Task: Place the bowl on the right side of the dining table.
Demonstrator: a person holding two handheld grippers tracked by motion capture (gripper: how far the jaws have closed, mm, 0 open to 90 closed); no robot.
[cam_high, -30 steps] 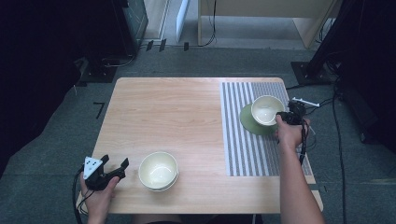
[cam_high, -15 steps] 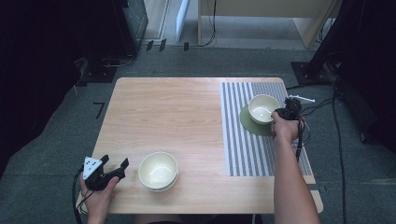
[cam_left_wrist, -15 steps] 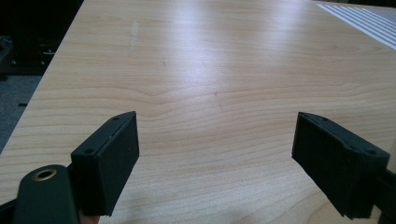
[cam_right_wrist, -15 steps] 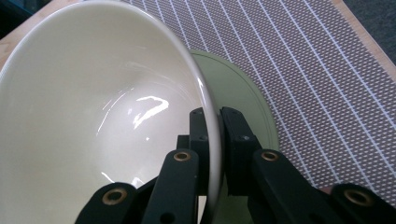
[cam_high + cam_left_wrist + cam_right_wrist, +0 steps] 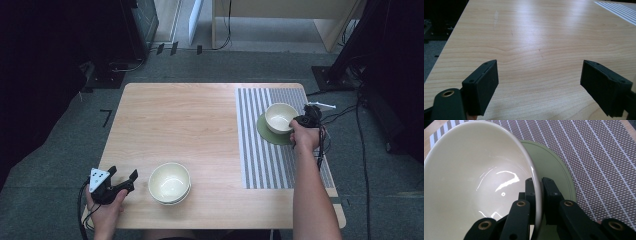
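On the striped mat (image 5: 272, 150), at its far half, my right gripper (image 5: 538, 188) pinches the rim of a cream bowl (image 5: 474, 177): one pad inside the wall, one outside, pressed together on the thin edge. This bowl is round, so it has no long axis; its mouth faces up, perhaps tipped a little, and in the high view it sits over a green saucer (image 5: 267, 134) that lies flat on the mat. Glaze on the bowl is smooth and glossy, with bright streaks of reflected light inside. By contrast the saucer is matte, a plain disc with a faint ring near its edge. Woven grey fabric with thin white stripes makes up the mat, a long rectangle on the right part of the wooden table (image 5: 180, 120).

Well left of the mat, near the table's front edge, stands a stack of bowls (image 5: 170, 183) in the same cream colour; I cannot tell how many are nested there. Just left of that stack my left gripper (image 5: 540, 82) hovers with its jaws spread wide, nothing between them but pale wood grain.

I count two grippers, one saucer, one mat.
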